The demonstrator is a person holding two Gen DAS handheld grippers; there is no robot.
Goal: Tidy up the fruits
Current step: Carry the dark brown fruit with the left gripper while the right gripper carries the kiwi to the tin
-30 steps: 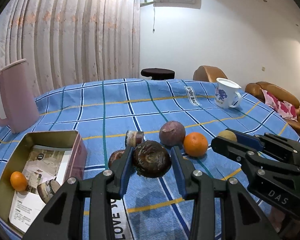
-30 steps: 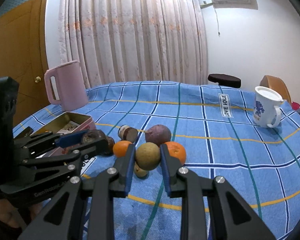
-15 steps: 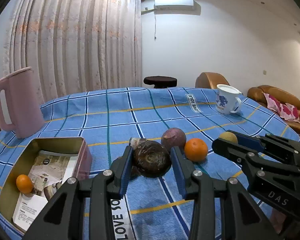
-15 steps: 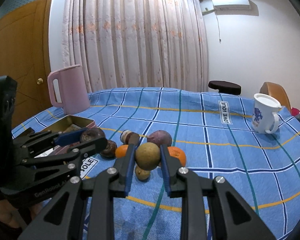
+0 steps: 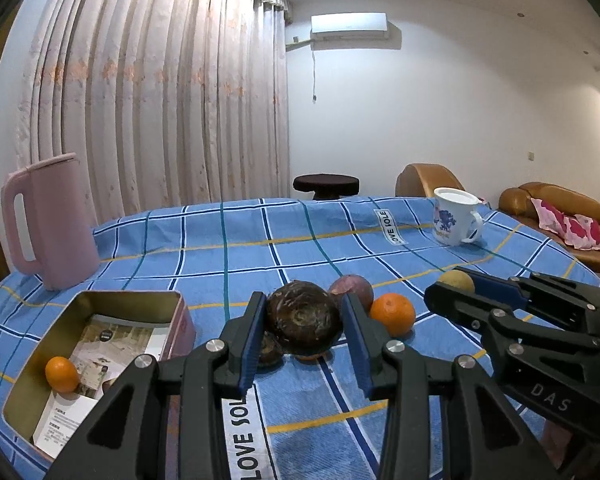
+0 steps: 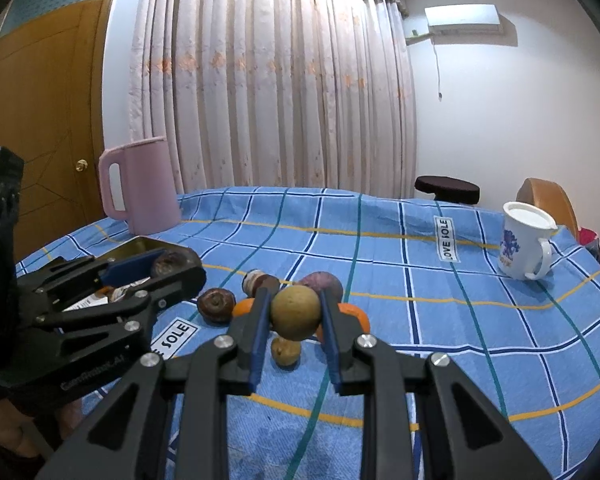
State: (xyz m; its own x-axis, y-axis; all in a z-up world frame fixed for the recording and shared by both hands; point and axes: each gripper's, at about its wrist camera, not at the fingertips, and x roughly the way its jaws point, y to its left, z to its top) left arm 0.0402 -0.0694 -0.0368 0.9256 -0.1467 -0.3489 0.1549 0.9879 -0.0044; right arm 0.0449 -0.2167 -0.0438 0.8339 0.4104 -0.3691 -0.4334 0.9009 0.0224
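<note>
Above the blue tablecloth (image 5: 300,248), two fruit-laden grippers.

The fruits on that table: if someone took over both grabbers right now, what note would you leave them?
Left gripper: shut on a dark brown fruit, held above the cloth.
Right gripper: shut on a tan fruit, also lifted.
Tin, left of the pile: holds one orange and some paper.
On the cloth: a purple fruit, an orange, another orange, a brown fruit, a small tan one, a cut piece.
Done: at least one fruit is in the tin.
Left: probably drop both held fruits in the tin, then collect the rest.
</note>
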